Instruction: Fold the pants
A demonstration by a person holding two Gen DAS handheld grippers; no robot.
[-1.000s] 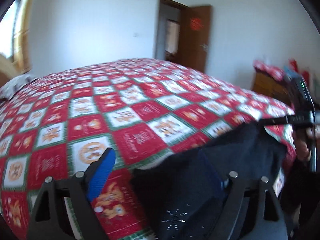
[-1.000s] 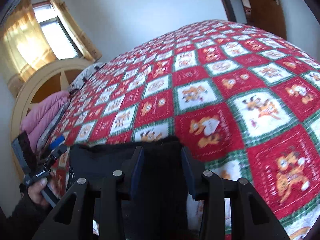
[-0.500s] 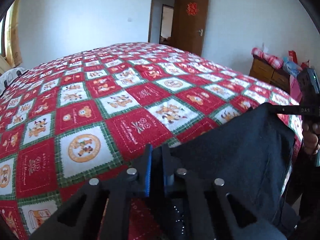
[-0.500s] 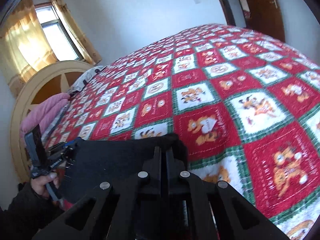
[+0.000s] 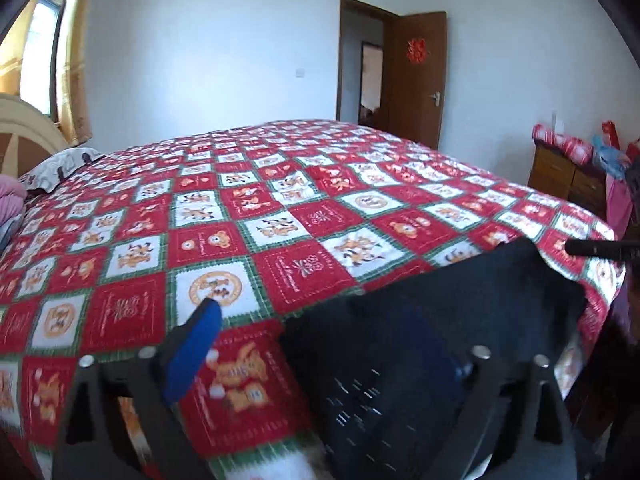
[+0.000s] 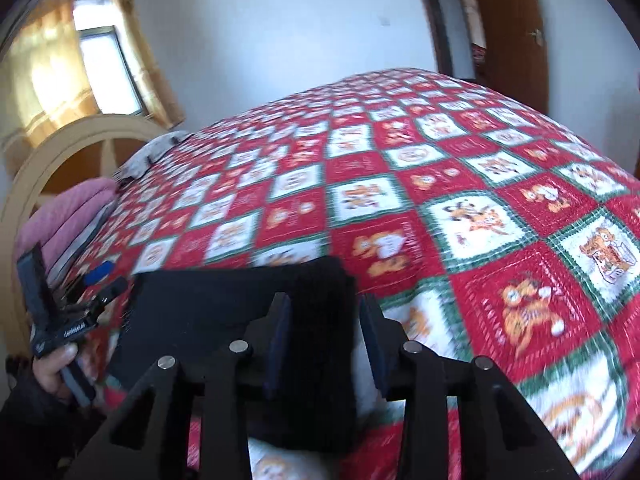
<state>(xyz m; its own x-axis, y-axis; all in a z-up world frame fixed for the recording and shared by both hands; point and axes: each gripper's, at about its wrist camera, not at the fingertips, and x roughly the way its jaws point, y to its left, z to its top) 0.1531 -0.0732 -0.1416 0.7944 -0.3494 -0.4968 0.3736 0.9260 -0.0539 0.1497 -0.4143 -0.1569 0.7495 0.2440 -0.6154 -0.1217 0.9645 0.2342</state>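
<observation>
- The dark pants [image 5: 432, 328] lie at the near edge of the bed, on the red, white and green checked quilt [image 5: 248, 216]. Part of them hangs off the side toward me. I judge they sit here because this edge is flat and within reach for folding.
- From my right wrist view the pants [image 6: 224, 308] show as a broad dark panel with a straight far edge. That suggests they are spread flat, or perhaps folded once already; I cannot tell which.
- My left gripper [image 5: 320, 356] has its fingers wide apart. The blue-padded finger [image 5: 192, 352] stands over bare quilt, just beside the left border of the cloth. The other finger sits low on the right against the dark fabric, its pad hard to make out. Nothing is pinched between them.
- My right gripper [image 6: 322, 340] is also spread, though less widely. Its two fingers straddle the thicker right corner of the pants, with cloth in the gap between the pads. The pads do not look pressed onto it, so I read this as no grip.
- In the right wrist view my left gripper [image 6: 86, 300] hovers at the opposite corner.
- My guess is that I am between grasps.
</observation>
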